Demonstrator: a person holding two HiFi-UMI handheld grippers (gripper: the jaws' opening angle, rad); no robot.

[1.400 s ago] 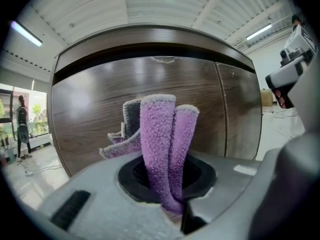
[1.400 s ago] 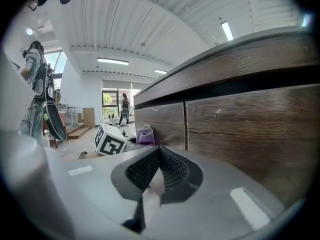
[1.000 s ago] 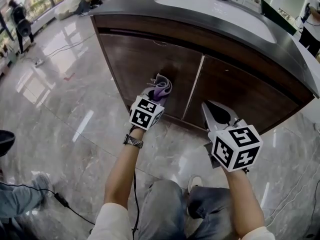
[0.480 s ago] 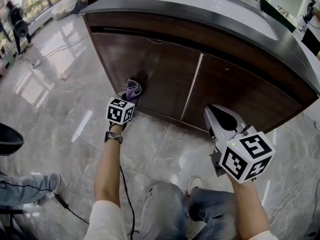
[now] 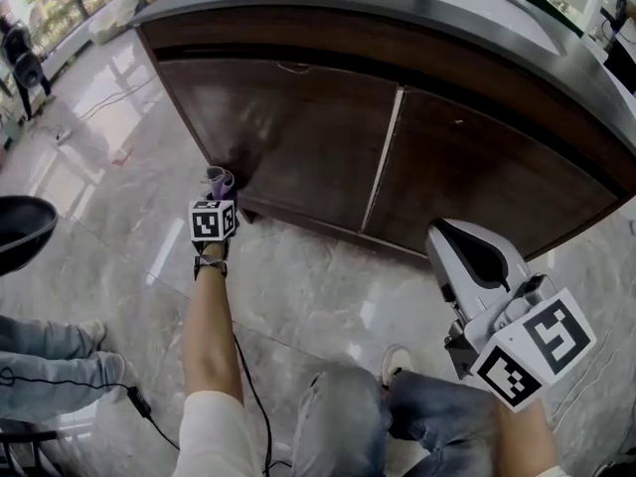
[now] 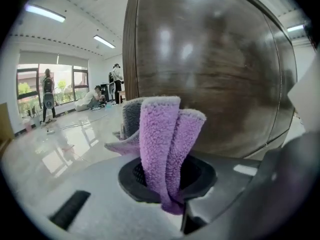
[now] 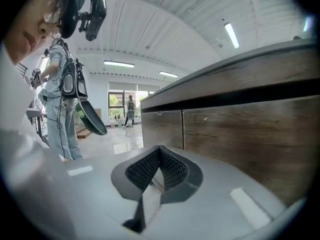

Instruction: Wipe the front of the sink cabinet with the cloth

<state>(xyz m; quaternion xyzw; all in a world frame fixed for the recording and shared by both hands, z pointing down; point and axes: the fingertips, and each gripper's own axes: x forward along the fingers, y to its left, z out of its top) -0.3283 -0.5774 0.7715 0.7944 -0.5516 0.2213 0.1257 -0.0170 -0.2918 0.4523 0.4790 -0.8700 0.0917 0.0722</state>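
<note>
The sink cabinet has a dark brown wood front with a left door (image 5: pixel 288 132) and a right door (image 5: pixel 497 177). A purple cloth (image 5: pixel 220 179) sits against the cabinet's lower left corner, close to the floor. My left gripper (image 5: pixel 220 191) is shut on the cloth. In the left gripper view the folded cloth (image 6: pixel 160 139) stands up out of the left gripper (image 6: pixel 167 184), with the cabinet front (image 6: pixel 210 69) right behind it. My right gripper (image 5: pixel 449 231) hangs shut and empty in front of the right door, clear of it. In the right gripper view the right gripper (image 7: pixel 159 159) has its pads together.
A dark countertop (image 5: pixel 556 53) overhangs the cabinet. At the left a person's legs (image 5: pixel 50 361) stand beside a black pan (image 5: pixel 20 232). A cable (image 5: pixel 248 366) trails over the glossy marble floor (image 5: pixel 308 286). My knees and a shoe (image 5: pixel 397 364) are below.
My left gripper has carried the cloth leftward and down across the left door to the cabinet's lower left corner. The right gripper has drifted lower and to the right.
</note>
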